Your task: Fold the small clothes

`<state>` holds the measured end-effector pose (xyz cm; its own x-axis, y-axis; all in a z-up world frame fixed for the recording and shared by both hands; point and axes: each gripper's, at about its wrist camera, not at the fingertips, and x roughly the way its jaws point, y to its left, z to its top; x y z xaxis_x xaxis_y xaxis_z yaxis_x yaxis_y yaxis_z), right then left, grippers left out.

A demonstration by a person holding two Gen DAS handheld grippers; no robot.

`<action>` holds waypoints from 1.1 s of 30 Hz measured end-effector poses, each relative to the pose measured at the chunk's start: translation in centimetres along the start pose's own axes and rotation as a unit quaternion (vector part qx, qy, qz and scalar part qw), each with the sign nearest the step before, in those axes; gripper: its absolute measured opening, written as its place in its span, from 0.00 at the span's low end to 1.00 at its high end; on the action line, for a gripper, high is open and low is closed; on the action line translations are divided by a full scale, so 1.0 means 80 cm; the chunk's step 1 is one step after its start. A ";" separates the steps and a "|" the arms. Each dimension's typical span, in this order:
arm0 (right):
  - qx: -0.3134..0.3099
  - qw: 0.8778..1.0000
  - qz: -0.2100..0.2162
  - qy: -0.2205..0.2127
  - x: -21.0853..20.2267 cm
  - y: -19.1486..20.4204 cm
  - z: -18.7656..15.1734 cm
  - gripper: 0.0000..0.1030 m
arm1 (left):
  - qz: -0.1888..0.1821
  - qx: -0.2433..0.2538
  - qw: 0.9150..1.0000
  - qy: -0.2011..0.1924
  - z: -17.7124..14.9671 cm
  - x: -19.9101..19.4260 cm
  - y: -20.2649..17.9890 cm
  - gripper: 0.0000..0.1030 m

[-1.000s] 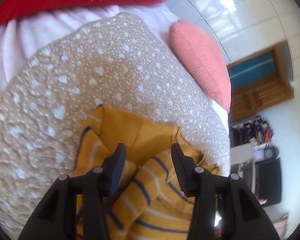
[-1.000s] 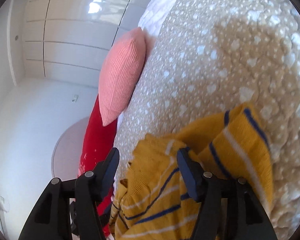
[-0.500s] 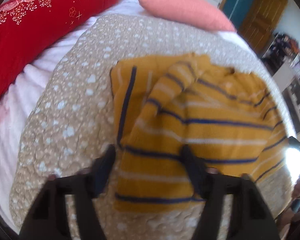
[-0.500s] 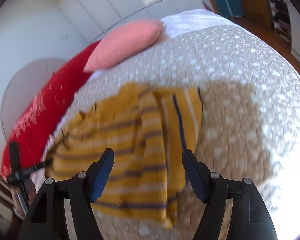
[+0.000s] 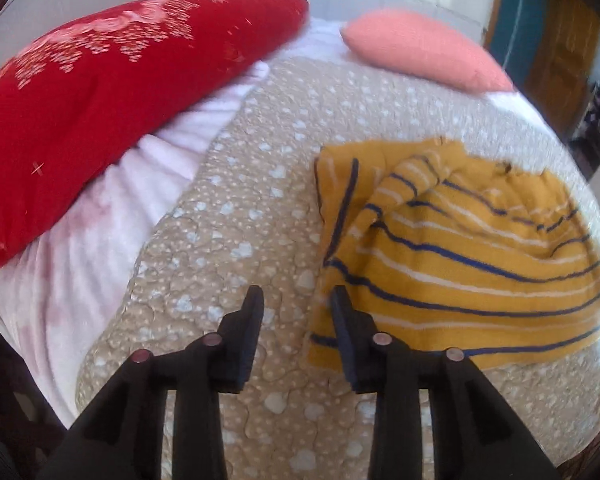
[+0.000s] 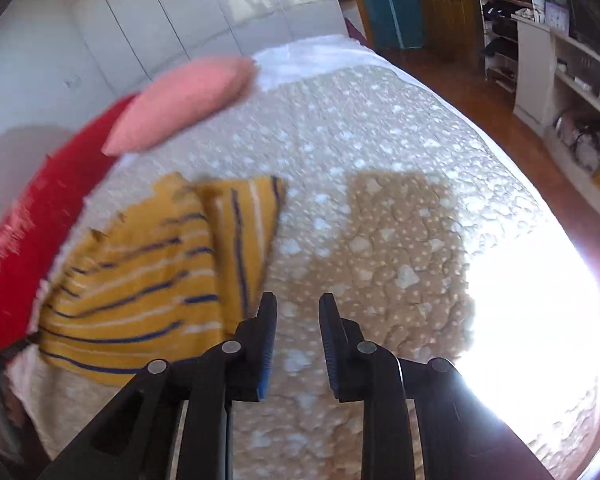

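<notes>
My left claw hangs spread and empty above the quilt, its right finger just over the near left corner of the yellow striped top. My right claw is also parted with nothing between its pads, a narrower gap, hovering over bare quilt just right of the top. The garment lies rumpled on the bed with a sleeve or flap thrown across its upper left part, far from flat. To fold it well, I judge each claw should take a near corner at the hem, pinch one layer only, and draw the cloth smooth before turning it over. A red pillow and a pink cushion lie at the far end. The right view is blurred and its lower right burns out in glare; the top's neckline and its edge toward the bedside are hard to make out, so which side faces up I cannot tell.
</notes>
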<state>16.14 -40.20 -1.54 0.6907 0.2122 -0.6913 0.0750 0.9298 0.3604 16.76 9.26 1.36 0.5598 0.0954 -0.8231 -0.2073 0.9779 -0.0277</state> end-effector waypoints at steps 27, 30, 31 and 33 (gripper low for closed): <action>-0.071 0.992 0.081 0.067 0.163 0.291 0.068 0.23 | -0.207 -0.124 0.969 -0.058 -0.049 0.059 0.053 0.71; -0.151 0.978 0.093 0.113 0.205 0.371 0.031 0.23 | -0.211 -0.140 0.965 -0.073 -0.052 0.047 0.076 0.71; -0.173 0.973 0.086 0.128 0.222 0.393 0.019 0.23 | -0.214 -0.150 0.962 -0.078 -0.052 0.045 0.087 0.72; -0.213 0.965 0.056 0.145 0.259 0.439 -0.001 0.23 | -0.217 -0.171 0.958 -0.079 -0.052 0.046 0.105 0.72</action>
<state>33.04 -3.12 -3.26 0.4418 0.3358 -0.8319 -0.3332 0.9224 0.1954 13.73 17.06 -4.25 0.7612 -0.2525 -0.5974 -0.1643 0.8160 -0.5542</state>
